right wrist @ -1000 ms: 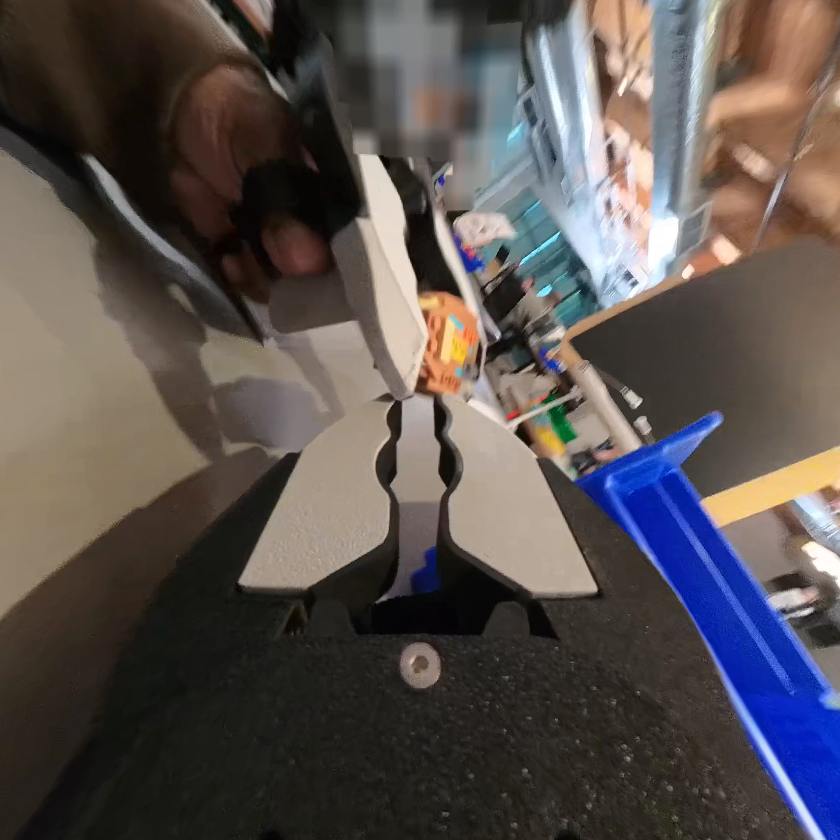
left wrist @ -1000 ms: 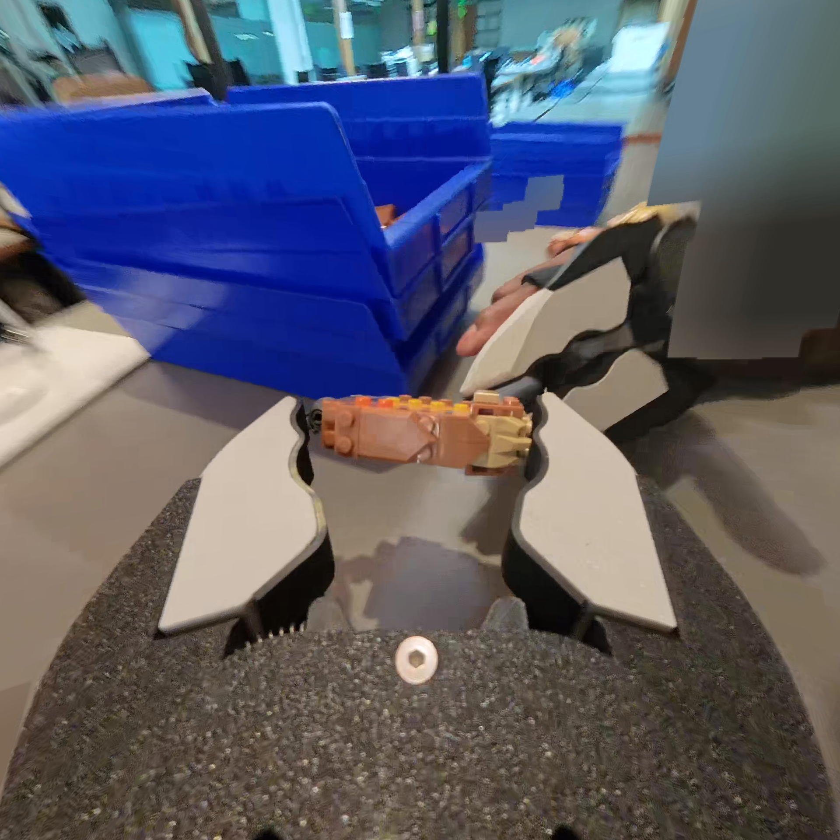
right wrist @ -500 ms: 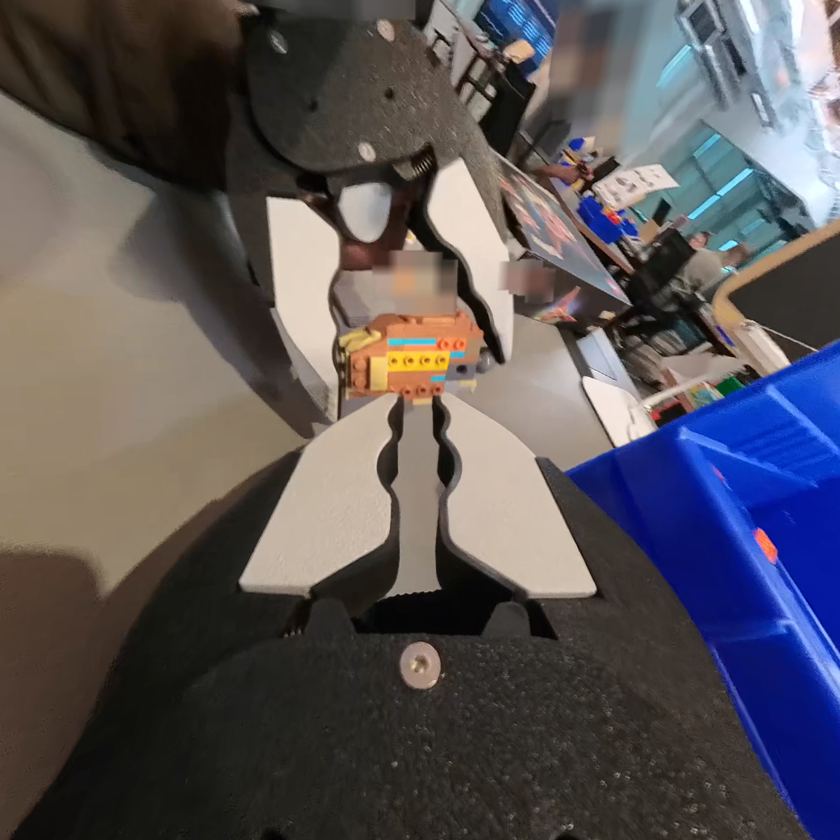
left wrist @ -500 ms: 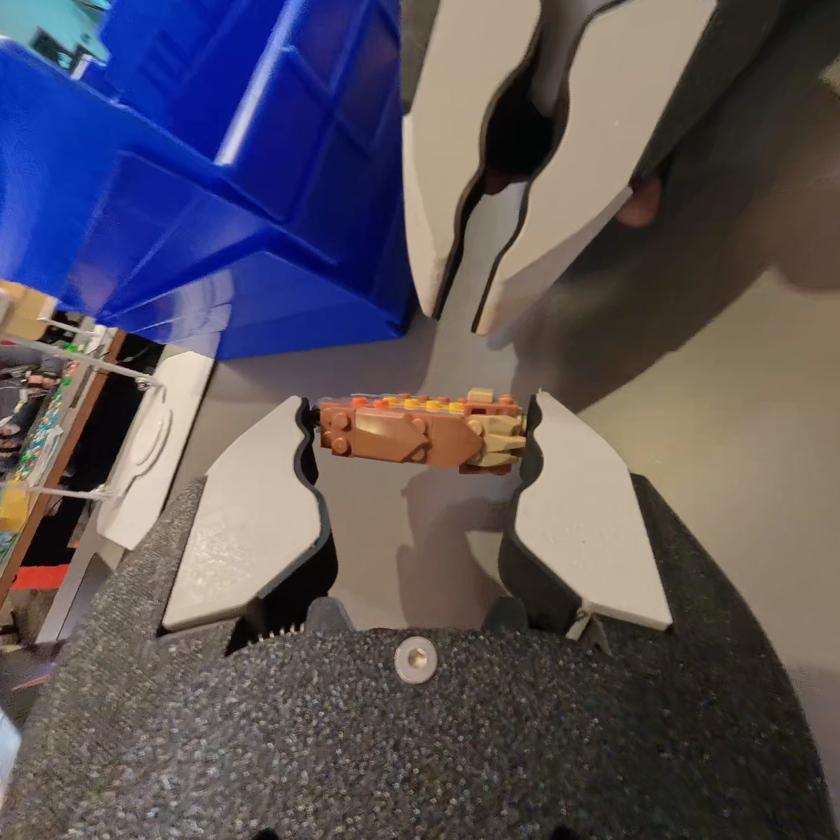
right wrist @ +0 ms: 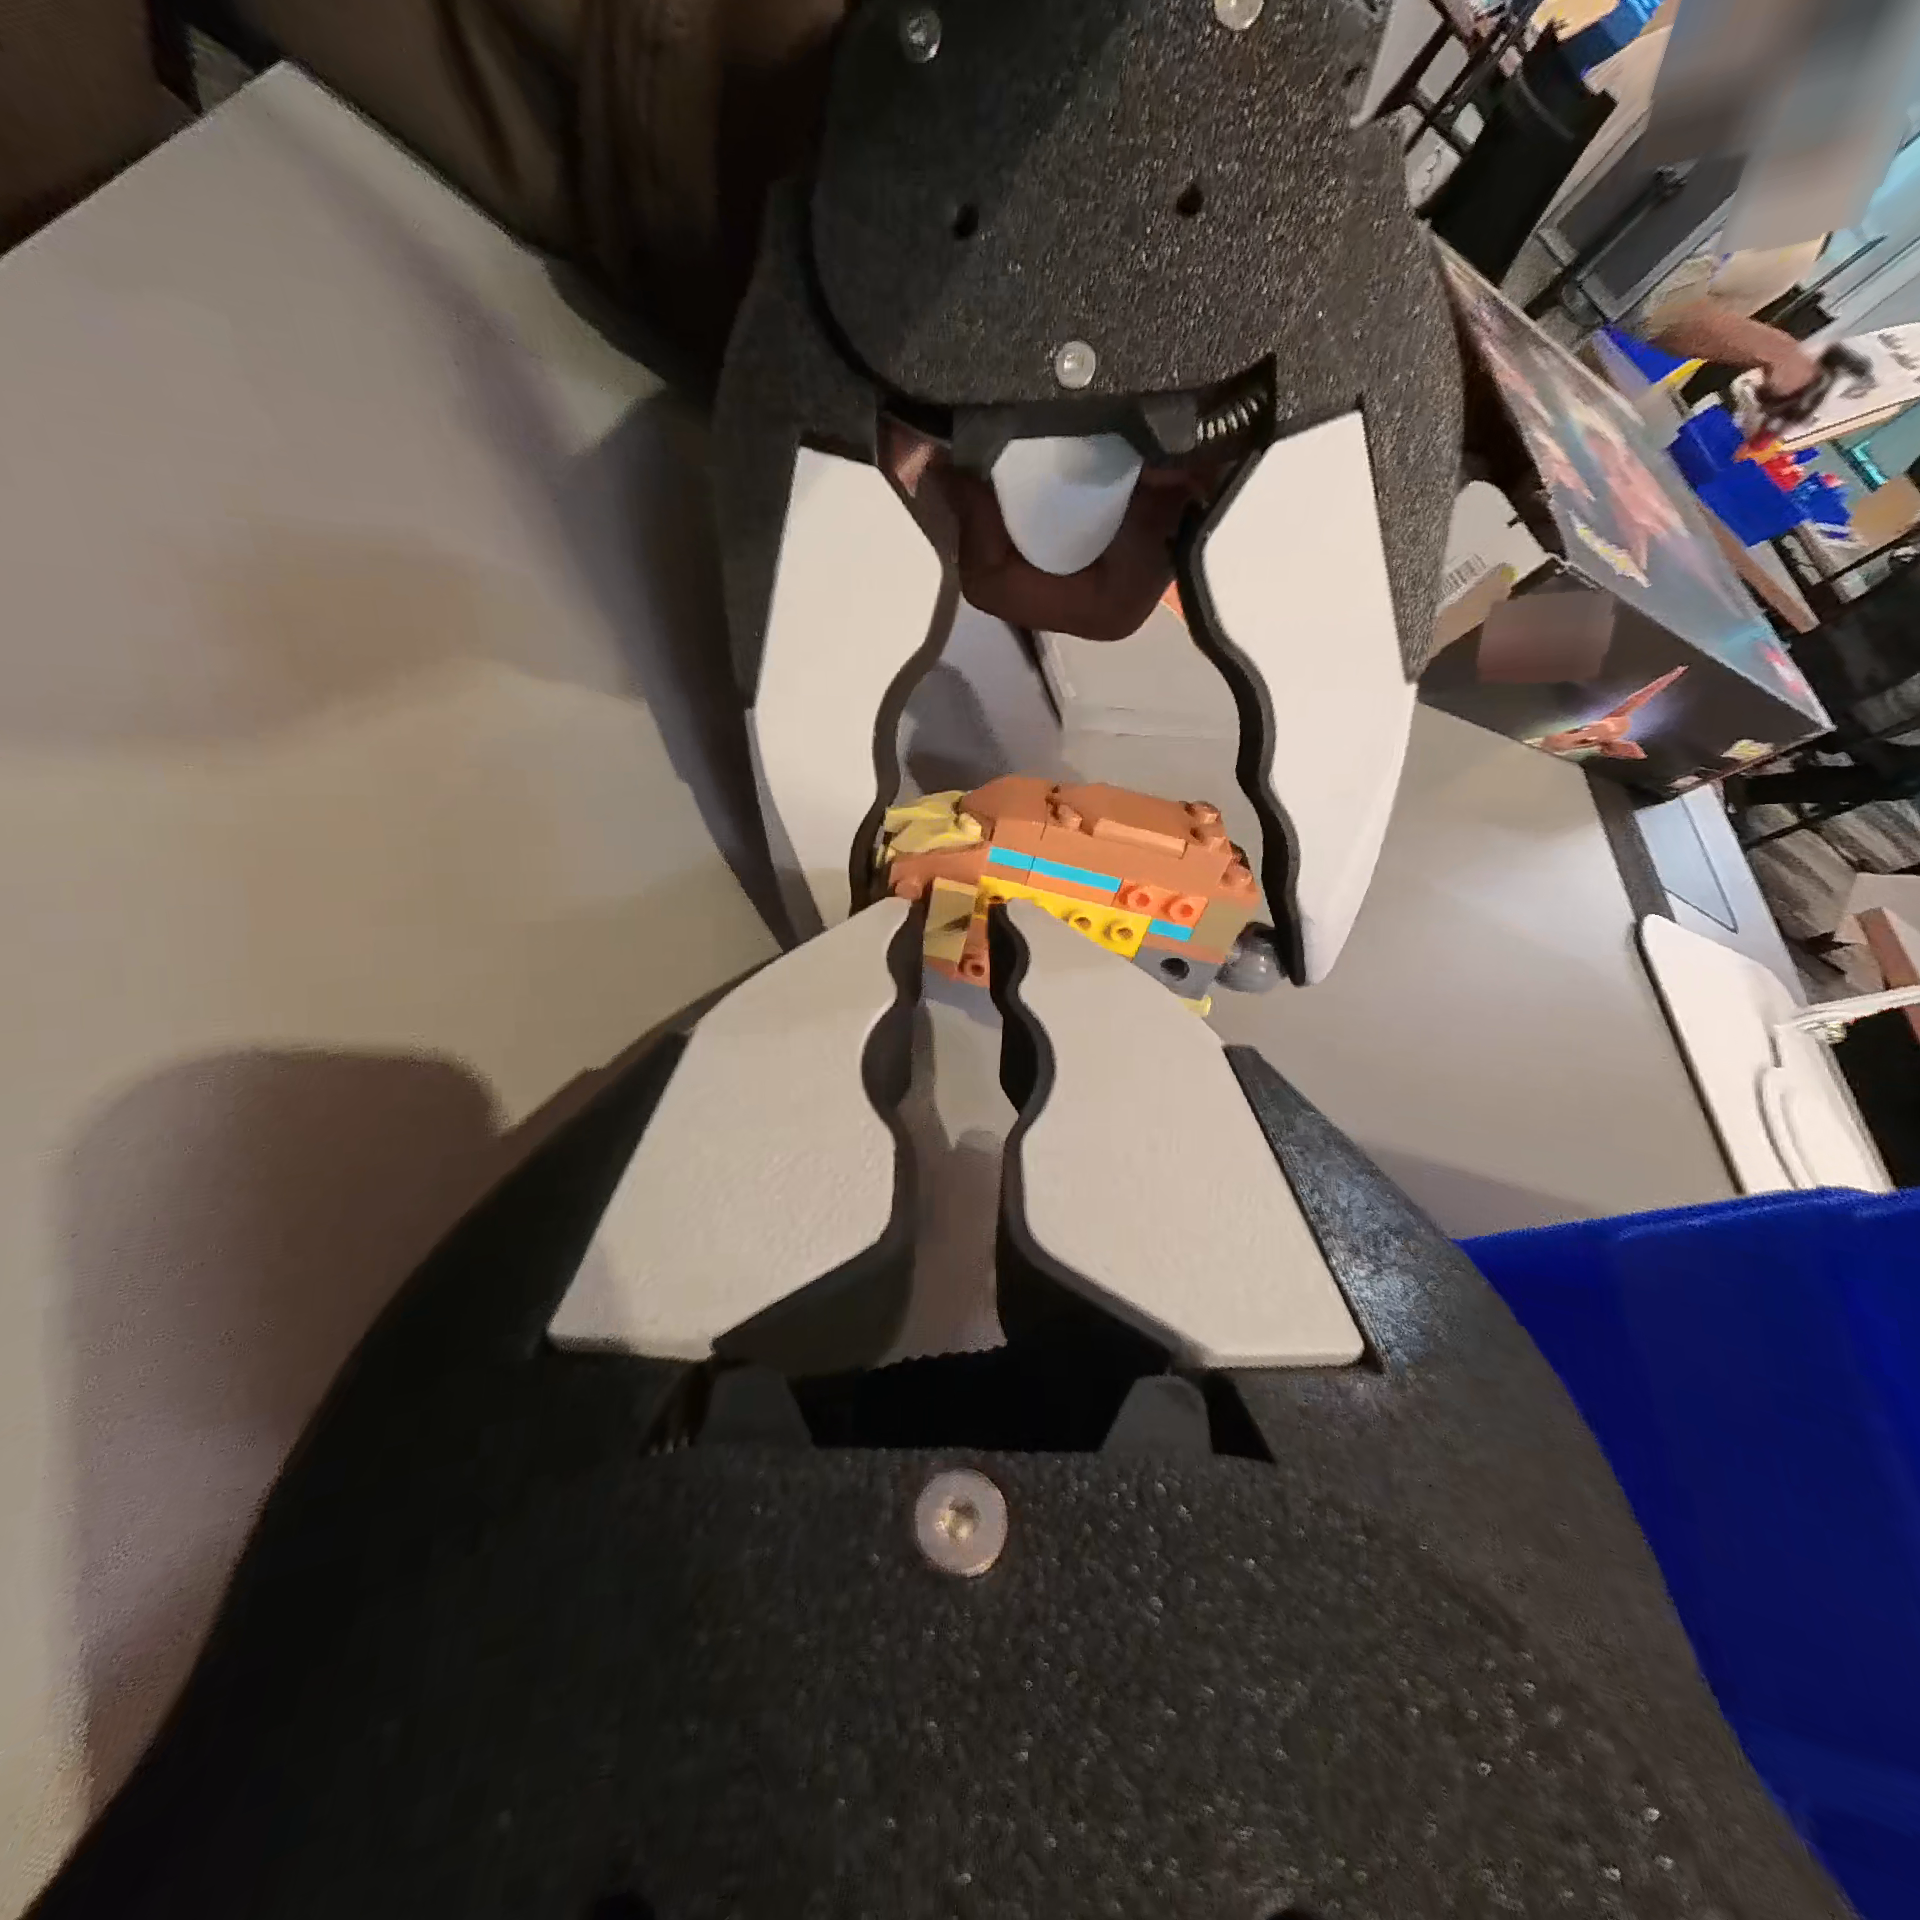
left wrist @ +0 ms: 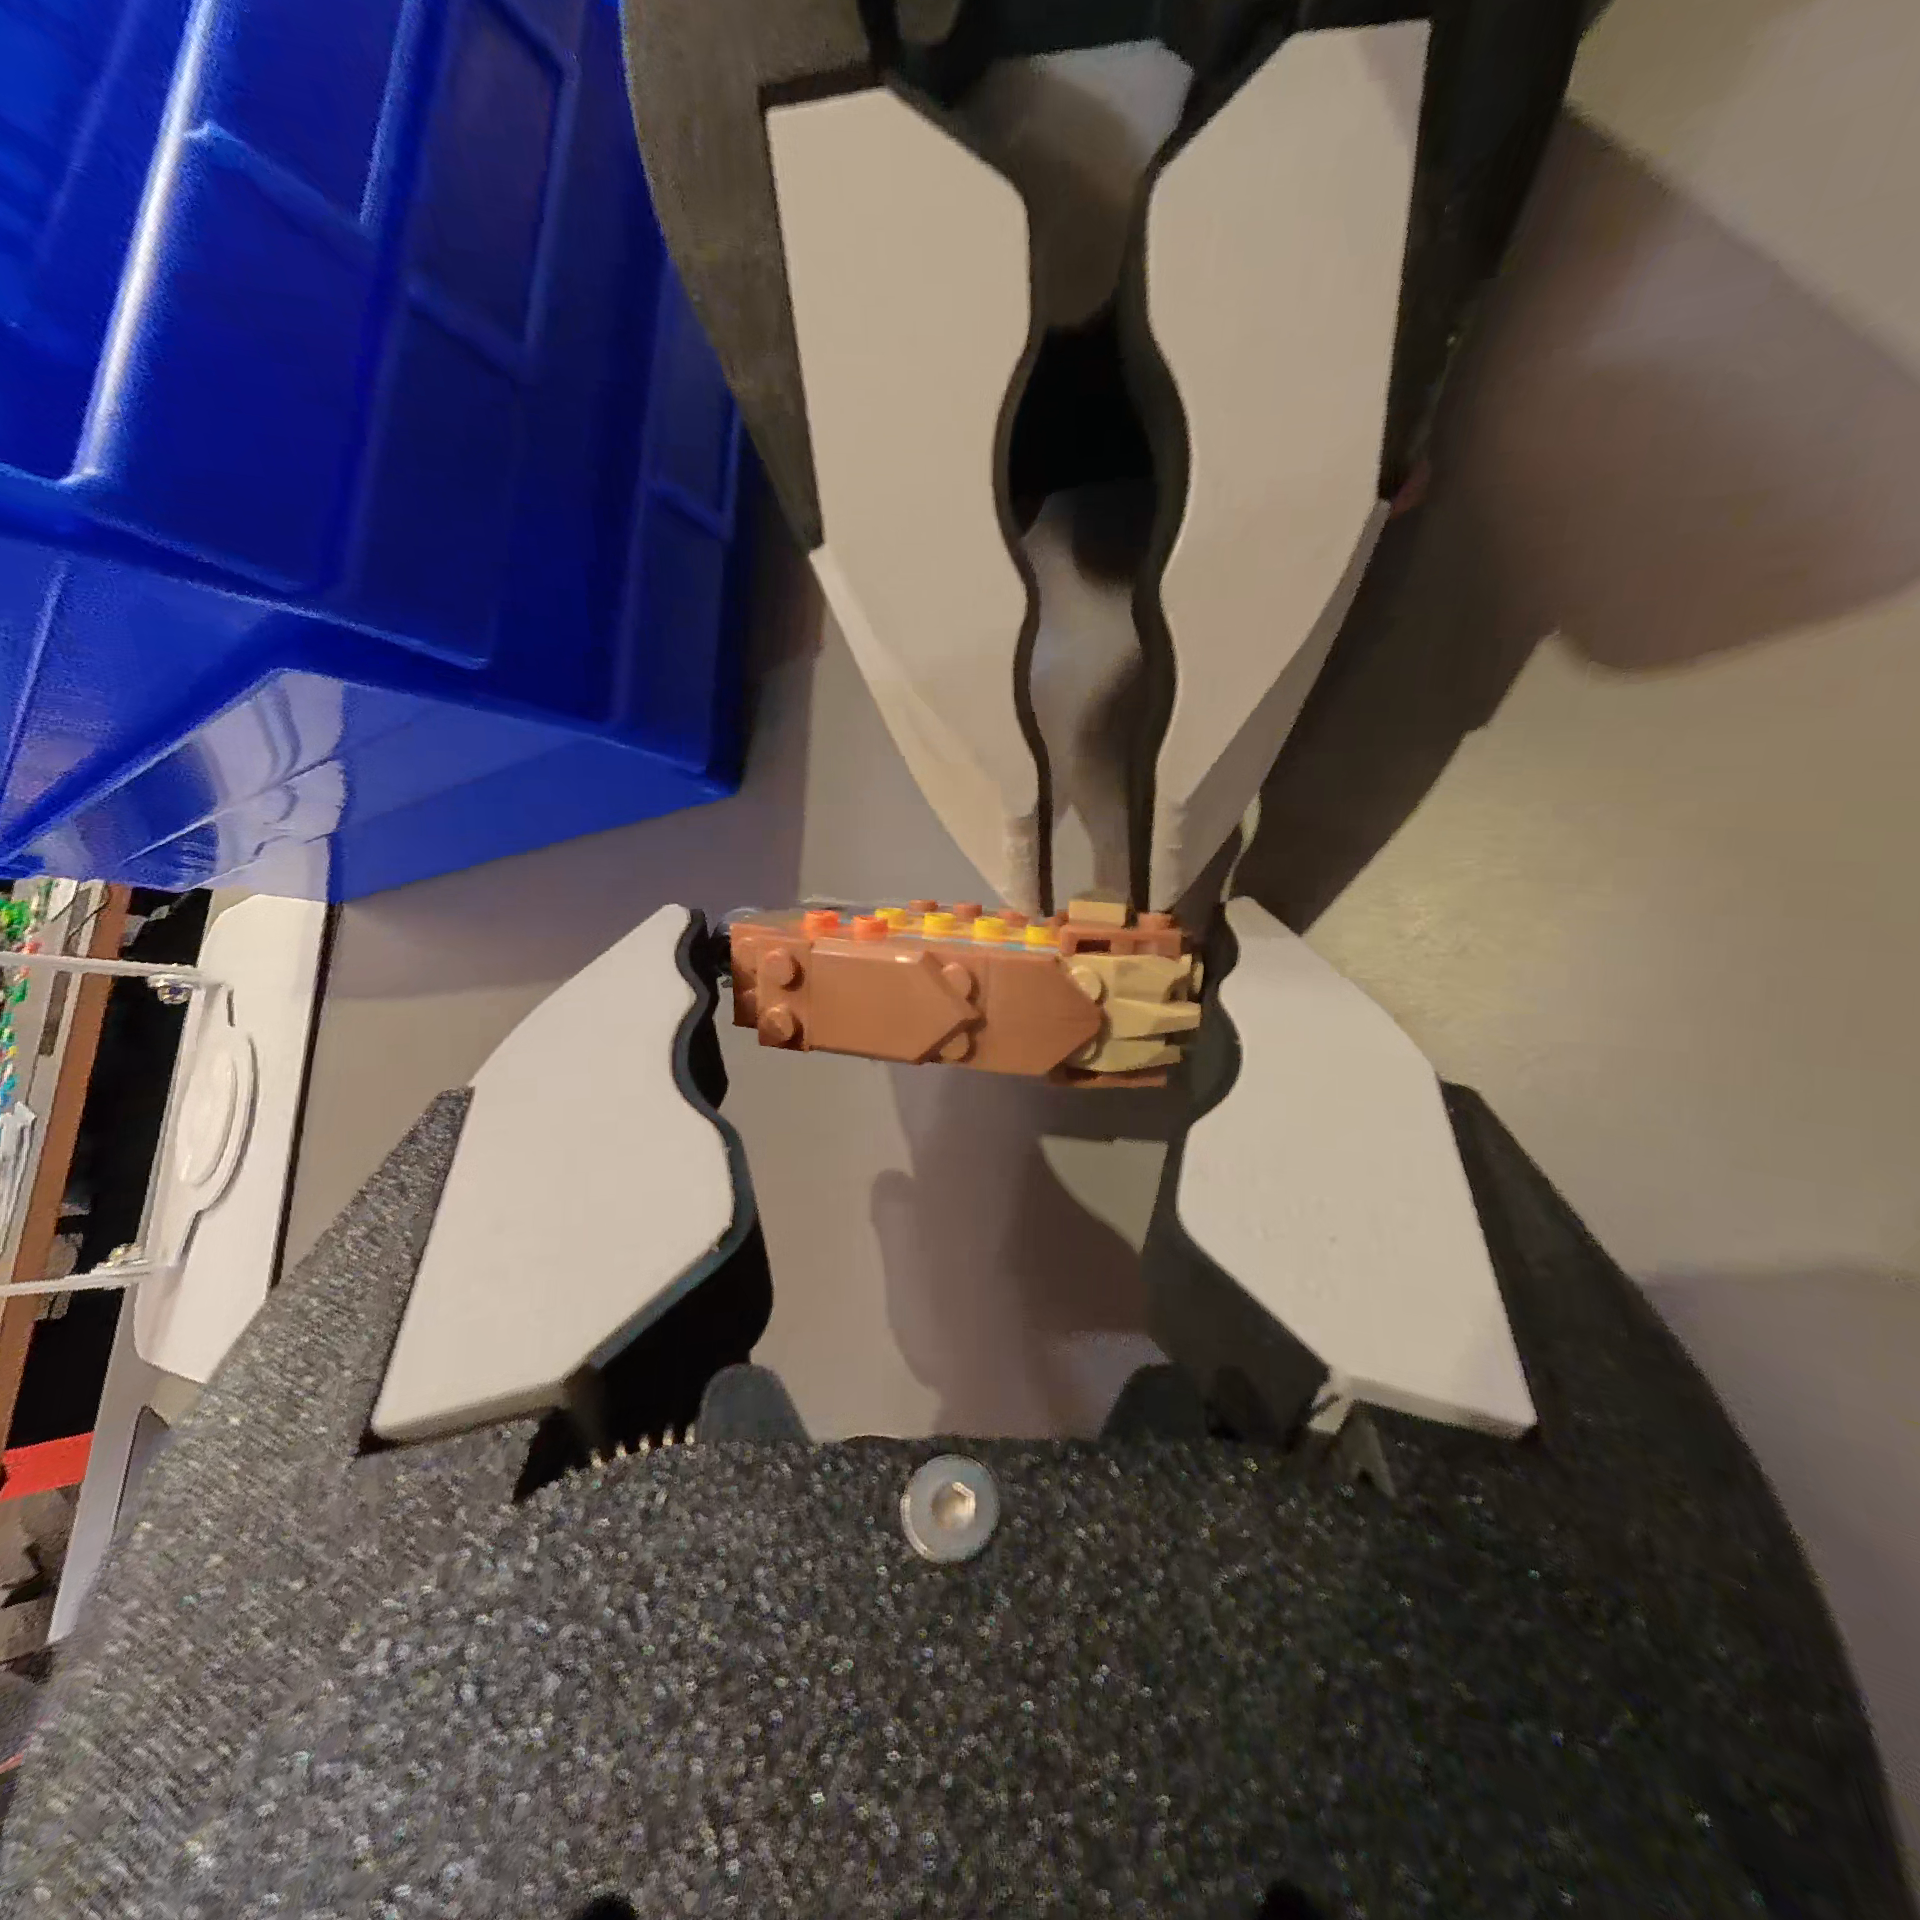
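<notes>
- Left gripper [left wrist: 961,987]: pinching a small brown, orange and yellow toy-brick model [left wrist: 935,1003] endwise.
- Right gripper [right wrist: 951,930]: nearly pressed together, tips nipping the model's tan end.
- Blue plastic bin [left wrist: 343,416]: beside both, on the grey tabletop [left wrist: 1610,987].

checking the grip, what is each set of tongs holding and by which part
The left tongs clamp the brown brick model by its two ends. The right tongs close on its tan end, near one edge.

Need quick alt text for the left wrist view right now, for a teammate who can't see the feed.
The left gripper is clamped end to end on a small brown toy-brick model with yellow and orange studs, held above a grey tabletop. The right gripper points in from the top, its nearly closed tips meeting the model's tan end. A blue plastic bin sits at upper left.
</notes>
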Available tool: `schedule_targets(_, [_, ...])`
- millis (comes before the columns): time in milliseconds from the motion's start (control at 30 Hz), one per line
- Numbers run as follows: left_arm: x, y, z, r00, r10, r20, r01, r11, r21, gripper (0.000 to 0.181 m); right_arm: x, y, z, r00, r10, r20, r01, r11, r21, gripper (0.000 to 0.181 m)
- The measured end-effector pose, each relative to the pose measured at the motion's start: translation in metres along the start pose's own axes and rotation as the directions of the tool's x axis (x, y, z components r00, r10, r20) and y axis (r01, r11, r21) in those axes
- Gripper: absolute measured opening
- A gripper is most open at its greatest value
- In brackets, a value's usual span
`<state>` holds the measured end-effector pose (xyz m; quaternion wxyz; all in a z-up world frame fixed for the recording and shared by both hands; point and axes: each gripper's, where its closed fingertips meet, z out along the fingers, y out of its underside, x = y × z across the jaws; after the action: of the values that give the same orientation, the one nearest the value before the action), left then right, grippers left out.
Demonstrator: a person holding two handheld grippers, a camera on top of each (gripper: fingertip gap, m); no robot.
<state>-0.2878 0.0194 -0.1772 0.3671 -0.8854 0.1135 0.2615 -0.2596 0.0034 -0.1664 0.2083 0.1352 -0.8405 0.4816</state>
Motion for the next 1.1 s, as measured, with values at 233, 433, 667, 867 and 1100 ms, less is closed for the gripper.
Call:
schedule_targets(233, [0.01,-0.004,-0.001,0.998,-0.015,-0.069,0.017,0.999,0.028,0.089,-0.01,-0.003,-0.001,0.994,0.058,0.089,-0.059,0.998,0.003,0.008])
schedule_targets(433, [0.011,0.0,0.001,0.989,-0.09,-0.113,0.093,0.995,0.022,0.089,-0.008,-0.001,0.0,0.995,0.077,0.069,-0.076,0.997,-0.024,0.008])
schedule_targets(667, [0.0,0.016,-0.001,0.977,-0.176,-0.122,0.177,0.984,-0.002,0.088,-0.004,0.005,-0.013,0.992,0.114,0.047,-0.114,0.993,-0.008,0.007])
schedule_targets(867, [0.001,0.011,0.001,0.978,-0.168,-0.122,0.171,0.985,0.017,0.089,0.017,-0.008,-0.024,0.992,0.098,-0.075,-0.091,0.992,0.084,0.007])
schedule_targets(1100, [0.016,0.006,0.003,0.953,-0.223,-0.204,0.224,0.975,-0.019,0.089,0.057,-0.027,-0.053,0.944,0.237,-0.229,-0.165,0.942,0.293,0.007])
